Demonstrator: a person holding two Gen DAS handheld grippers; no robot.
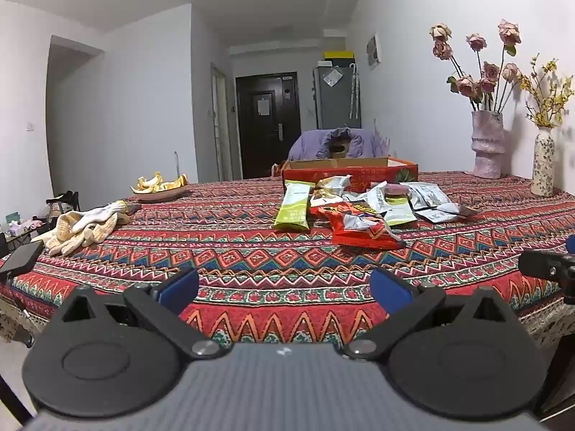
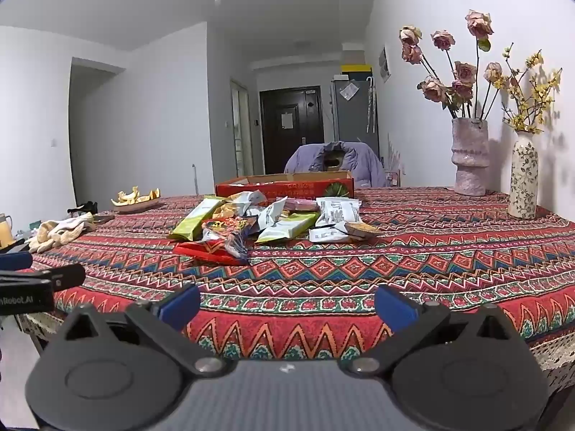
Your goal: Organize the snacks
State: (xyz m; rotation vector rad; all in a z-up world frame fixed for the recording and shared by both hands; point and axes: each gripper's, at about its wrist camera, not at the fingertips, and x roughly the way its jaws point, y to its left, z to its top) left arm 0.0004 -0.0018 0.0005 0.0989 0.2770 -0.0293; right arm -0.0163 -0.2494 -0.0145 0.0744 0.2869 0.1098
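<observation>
patterned tablecloth (image 1: 251,230), gloves (image 1: 81,228), vases (image 2: 469,156)

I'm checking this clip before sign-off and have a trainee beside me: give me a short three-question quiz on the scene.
1. True or false: the left gripper and the right gripper both hold nothing.
2. What stands behind the heap of snack packets? A) the open red cardboard box B) a laptop C) a kettle
3. Fill in: the pale knitted gloves lie on the ____ side of the patterned red tablecloth.

Key: 1 true, with fingers spread wide over bare cloth; 2 A; 3 left.
</observation>
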